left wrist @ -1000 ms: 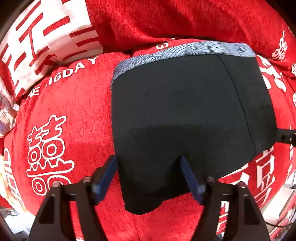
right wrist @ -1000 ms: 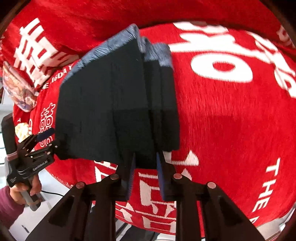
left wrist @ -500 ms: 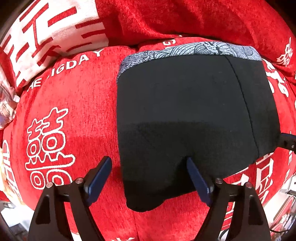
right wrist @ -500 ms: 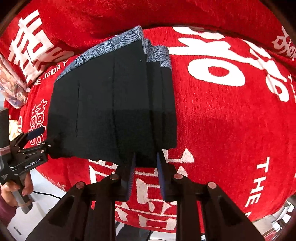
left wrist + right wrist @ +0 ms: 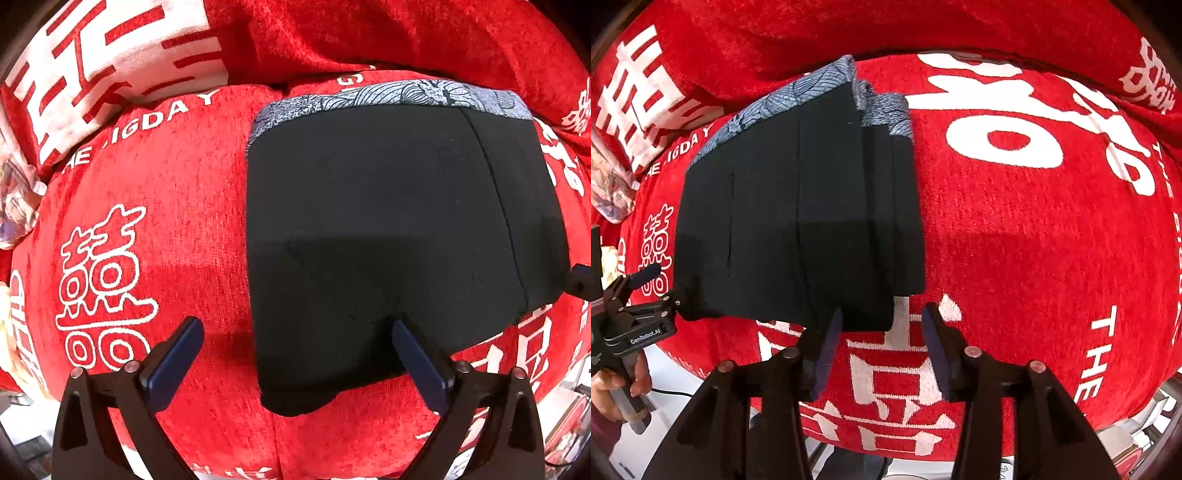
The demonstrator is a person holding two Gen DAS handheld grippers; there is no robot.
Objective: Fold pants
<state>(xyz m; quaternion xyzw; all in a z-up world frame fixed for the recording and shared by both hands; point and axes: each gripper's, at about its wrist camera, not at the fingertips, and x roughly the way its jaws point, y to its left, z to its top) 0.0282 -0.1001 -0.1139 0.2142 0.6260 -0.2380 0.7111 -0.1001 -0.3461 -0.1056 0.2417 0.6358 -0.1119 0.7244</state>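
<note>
The black pants with a grey patterned waistband lie folded on the red cloth; in the right wrist view the right side shows stacked layers. My left gripper is open, its fingers spread over the near left corner of the pants. My right gripper is open, just off the near right corner of the pants. The left gripper also shows in the right wrist view, at the pants' left edge.
A red cloth with white characters covers the surface. A red and white cushion lies at the back left. The cloth's front edge drops off near both grippers, with floor below.
My right gripper has opened and let go of the folded edge of the pants. The pants have settled flat. My left gripper has drawn back slightly, still open.
</note>
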